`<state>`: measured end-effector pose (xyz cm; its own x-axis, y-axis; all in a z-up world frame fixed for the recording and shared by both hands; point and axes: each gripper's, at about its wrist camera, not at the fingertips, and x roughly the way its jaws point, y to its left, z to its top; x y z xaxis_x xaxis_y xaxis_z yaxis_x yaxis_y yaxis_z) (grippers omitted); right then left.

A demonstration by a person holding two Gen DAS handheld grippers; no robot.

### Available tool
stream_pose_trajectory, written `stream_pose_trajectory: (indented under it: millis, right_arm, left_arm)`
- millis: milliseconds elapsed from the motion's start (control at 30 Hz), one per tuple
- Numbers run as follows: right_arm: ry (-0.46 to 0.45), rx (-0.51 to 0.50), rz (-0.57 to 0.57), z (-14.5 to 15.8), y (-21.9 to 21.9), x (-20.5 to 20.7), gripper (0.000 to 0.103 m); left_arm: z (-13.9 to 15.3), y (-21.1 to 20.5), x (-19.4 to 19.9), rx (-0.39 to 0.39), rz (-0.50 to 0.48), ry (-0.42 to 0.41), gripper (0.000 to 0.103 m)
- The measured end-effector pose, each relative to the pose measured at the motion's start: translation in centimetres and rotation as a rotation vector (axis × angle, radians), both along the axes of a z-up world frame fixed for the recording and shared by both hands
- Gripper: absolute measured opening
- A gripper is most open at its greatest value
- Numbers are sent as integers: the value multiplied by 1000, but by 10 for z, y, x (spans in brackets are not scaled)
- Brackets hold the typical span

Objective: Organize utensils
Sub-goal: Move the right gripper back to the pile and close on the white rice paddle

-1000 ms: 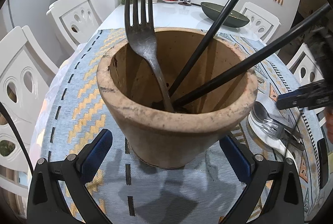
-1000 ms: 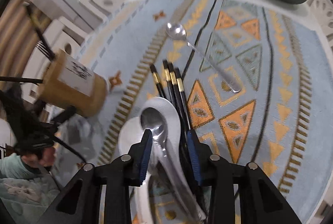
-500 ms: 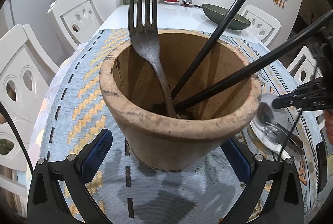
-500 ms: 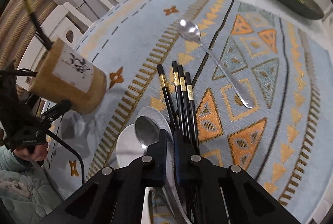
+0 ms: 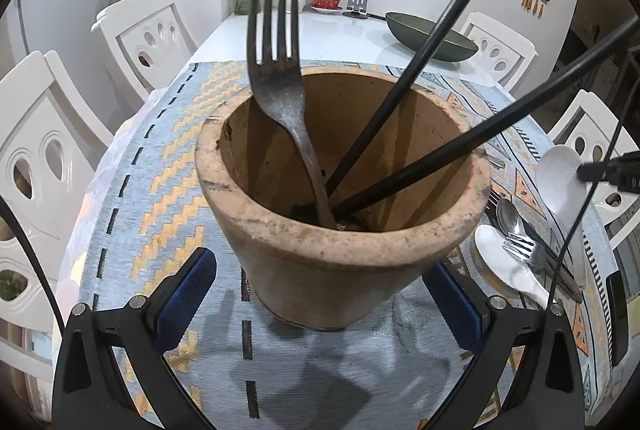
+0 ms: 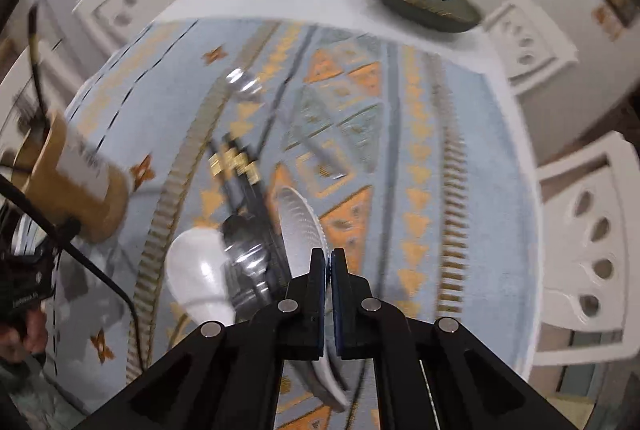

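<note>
Pale surface (image 5: pixel 340 34) running from bottom to upper centre of the left wrist view, mostly covered by a blue-and-gold patterned cloth (image 5: pixel 160 158). White chairs (image 5: pixel 148 38) along the left and right edges.

Clay pot (image 5: pixel 320 270) at centre frame, upright on the cloth. Dark green bowl (image 5: pixel 432 36) on the bare surface behind it, upper right.

Left tool (image 5: pixel 318 266) at the bottom, jaws spread wide to either side of the pot's base; left pad clear of the pot, right pad partly hidden behind it, contact not clear.

Right tool (image 6: pixel 328 258) at lower centre of the blurred right wrist view, jaws just drawn together and clamped narrow on the handle of a white spoon (image 6: pixel 298 218), raised off the cloth at the right edge of the left wrist view.

Inside the pot: dark fork (image 5: pixel 280 90), tines up, leaning left; two chopsticks (image 5: pixel 420 58) slanting to the upper right.

Right of the pot, on the cloth: second white spoon (image 5: pixel 504 262), steel spoon (image 5: pixel 508 214) and small fork (image 5: pixel 520 246) lying close together. Loose chopsticks (image 6: pixel 236 166) with gold bands just above them, left of centre in the right wrist view.
</note>
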<state>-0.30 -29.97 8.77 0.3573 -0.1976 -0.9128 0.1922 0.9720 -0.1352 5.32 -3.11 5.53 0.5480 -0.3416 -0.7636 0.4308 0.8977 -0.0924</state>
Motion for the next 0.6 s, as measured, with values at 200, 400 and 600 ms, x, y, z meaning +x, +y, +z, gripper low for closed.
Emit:
stream_pose_trajectory:
  millis: [200, 400, 600]
  right_arm:
    - [62, -21, -16, -21, -10, 11, 3]
    - [28, 219, -100, -25, -49, 6, 3]
    - [124, 337, -184, -42, -91, 1, 34]
  left_arm:
    - [-1, 1, 4, -7, -2, 3, 102]
    - [0, 1, 4, -5, -3, 4, 102]
    - [-1, 0, 7, -15, -3, 20, 102]
